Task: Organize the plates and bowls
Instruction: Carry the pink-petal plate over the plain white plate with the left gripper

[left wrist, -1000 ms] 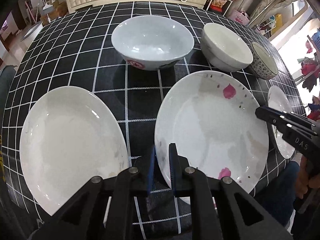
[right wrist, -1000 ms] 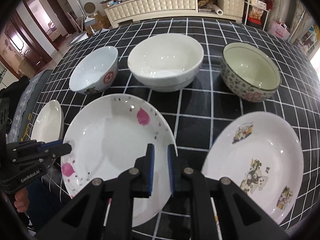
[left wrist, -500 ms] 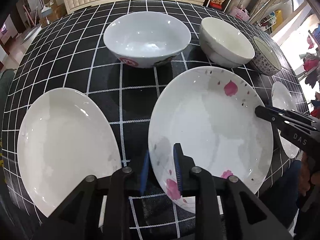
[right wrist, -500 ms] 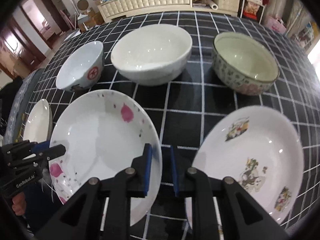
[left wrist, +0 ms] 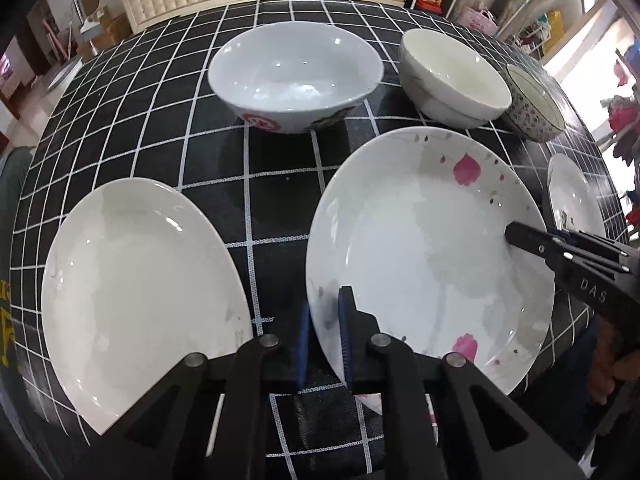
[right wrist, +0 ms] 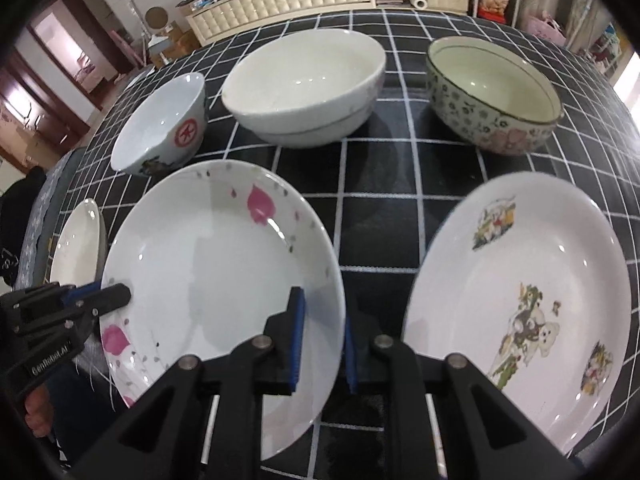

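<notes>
Pink-petal plate (left wrist: 432,240), centre near on checked surface (left wrist: 276,168), pinched at opposite rims: left tool (left wrist: 325,336), just closing, and right tool (right wrist: 322,340), both clamped for level lift toward stacking, probably onto plain plate (left wrist: 136,292).

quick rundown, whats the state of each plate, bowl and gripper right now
pink petal plate: gripped at both rims
left gripper: shut on its left rim
right gripper: shut on its right rim
plain white plate: flat, empty
cartoon plate: flat, empty
red stamp bowl: upright, empty
white bowl: upright, empty
floral bowl: upright, empty
</notes>
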`<move>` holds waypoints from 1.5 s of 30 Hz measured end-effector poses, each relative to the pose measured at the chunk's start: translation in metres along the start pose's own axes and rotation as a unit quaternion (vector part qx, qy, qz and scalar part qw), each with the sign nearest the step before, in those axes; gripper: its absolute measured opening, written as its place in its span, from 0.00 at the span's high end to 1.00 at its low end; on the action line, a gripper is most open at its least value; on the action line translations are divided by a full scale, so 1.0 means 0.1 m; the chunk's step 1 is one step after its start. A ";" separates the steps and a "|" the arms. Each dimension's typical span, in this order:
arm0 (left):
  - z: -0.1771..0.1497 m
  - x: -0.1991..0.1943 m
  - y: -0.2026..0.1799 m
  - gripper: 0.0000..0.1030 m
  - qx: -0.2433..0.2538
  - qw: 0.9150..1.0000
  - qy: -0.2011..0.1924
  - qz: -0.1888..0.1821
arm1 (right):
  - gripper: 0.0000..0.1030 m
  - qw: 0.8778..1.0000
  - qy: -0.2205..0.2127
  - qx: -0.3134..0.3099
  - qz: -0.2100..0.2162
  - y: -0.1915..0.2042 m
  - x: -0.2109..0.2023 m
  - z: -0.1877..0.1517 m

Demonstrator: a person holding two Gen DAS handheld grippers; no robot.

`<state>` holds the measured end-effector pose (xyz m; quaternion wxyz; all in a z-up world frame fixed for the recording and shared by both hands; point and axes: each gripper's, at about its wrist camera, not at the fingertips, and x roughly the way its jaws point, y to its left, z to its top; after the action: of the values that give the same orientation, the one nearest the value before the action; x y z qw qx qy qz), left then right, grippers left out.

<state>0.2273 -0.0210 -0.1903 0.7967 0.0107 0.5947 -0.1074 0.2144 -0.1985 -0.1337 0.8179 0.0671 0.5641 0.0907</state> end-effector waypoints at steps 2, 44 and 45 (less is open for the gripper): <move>-0.02 -0.01 0.03 0.89 -0.008 1.000 -0.001 -0.008 | 0.81 1.000 0.001 0.008 0.001 -0.03 -0.01 0.00; -0.69 -0.96 1.62 0.89 -0.139 0.986 -0.066 0.058 | 0.81 0.991 0.019 -0.107 0.083 1.72 0.14 0.22; -0.70 -0.95 1.64 0.89 -0.142 0.986 -0.065 0.059 | 0.81 0.990 0.023 -0.110 0.082 1.76 0.17 0.22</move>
<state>0.1655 0.1646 -0.1388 0.8320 -0.0743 0.5492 0.0243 0.2285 -0.0233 -0.1043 0.7970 0.0209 0.5619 0.2207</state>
